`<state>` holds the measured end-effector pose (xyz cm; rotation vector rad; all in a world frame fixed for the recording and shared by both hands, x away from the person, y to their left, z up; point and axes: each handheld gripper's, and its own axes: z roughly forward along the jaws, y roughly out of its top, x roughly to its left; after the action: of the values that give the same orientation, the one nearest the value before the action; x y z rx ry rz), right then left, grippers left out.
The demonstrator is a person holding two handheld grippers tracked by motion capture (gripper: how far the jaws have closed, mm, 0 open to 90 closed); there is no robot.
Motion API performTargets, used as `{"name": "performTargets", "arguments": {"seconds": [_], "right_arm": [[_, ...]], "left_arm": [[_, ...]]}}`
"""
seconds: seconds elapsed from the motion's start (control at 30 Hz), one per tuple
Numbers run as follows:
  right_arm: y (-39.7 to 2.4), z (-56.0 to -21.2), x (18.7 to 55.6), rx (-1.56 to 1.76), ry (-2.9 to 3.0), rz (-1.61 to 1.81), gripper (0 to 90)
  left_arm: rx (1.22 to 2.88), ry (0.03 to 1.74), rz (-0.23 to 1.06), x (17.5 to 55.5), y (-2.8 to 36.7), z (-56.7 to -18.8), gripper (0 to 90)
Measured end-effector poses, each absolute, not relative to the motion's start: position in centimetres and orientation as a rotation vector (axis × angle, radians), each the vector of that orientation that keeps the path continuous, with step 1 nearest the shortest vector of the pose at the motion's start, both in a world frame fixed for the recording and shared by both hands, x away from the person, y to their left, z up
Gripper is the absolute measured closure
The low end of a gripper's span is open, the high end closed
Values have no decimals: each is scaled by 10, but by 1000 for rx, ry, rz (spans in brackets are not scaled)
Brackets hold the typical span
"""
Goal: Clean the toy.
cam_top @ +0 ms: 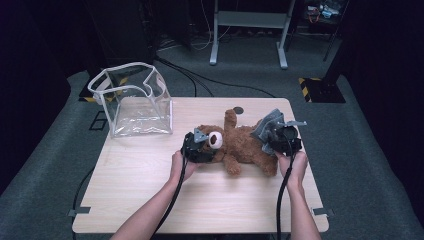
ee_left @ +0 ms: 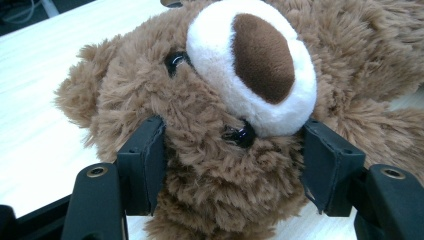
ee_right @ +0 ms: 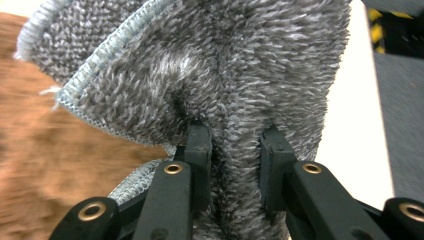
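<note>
On the surface [cam_top: 150, 175], mid-right, teddy bear [cam_top: 240, 142] lies on its back, long axis left-right. Left gripper [ee_left: 232, 165] jaws clamp its head; right gripper [ee_right: 235, 165] jaws pinch grey cloth [ee_right: 225, 65] bunched just above the bear's legs.

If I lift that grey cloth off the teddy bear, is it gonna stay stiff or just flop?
Probably flop: the grey cloth already bunches into folds where the right gripper pinches it. Its fuzzy terry pile should resist slipping. It looks light, likely draping over the teddy bear rather than holding shape.
</note>
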<state>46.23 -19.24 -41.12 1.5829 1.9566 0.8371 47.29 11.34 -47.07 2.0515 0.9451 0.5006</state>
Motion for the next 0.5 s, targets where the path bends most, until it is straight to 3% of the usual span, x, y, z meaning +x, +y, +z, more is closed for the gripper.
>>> {"name": "performTargets", "arguments": {"seconds": [0.2,0.5], "right_arm": [[-175,-428,478,1594,2030,770,717],[-199,-462,489,1745,2026,636,717]], "left_arm": [[2074,947,472,478,114,-470,340],[2078,943,453,480,115,-472,341]]}}
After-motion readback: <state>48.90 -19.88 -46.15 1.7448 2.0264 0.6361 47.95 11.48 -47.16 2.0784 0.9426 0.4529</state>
